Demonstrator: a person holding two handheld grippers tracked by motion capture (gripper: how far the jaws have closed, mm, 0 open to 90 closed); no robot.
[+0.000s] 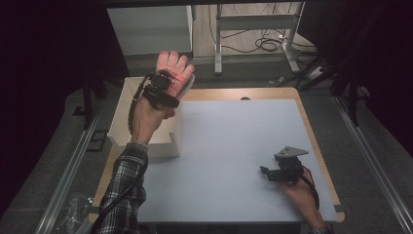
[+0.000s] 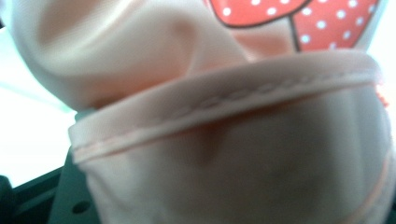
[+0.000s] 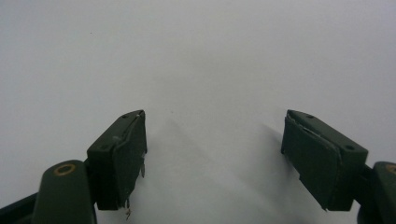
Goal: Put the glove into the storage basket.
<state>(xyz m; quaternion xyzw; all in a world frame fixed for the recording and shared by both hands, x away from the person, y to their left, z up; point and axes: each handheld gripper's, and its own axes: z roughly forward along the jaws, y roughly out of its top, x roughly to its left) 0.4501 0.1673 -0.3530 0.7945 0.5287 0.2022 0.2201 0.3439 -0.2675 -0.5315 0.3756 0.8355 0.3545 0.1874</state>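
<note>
pink polka-dot glove (image 1: 174,68), white bin (image 1: 127,131), black gripper (image 1: 267,171)

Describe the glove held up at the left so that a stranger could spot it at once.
Start at the white box on the table's left edge. Above it, the left gripper is shut on a pink fabric glove, fingers up. Red patches with white dots and a stitched cuff hem mark it out.

Loads of bare mat (image 1: 229,146) ahead of and between the right gripper (image 3: 212,149) jaws, nothing blocking there. Over by the left gripper (image 1: 163,90), pink glove (image 1: 174,68) clamped right up front, white bin (image 1: 146,141) walls just below and behind.
</note>
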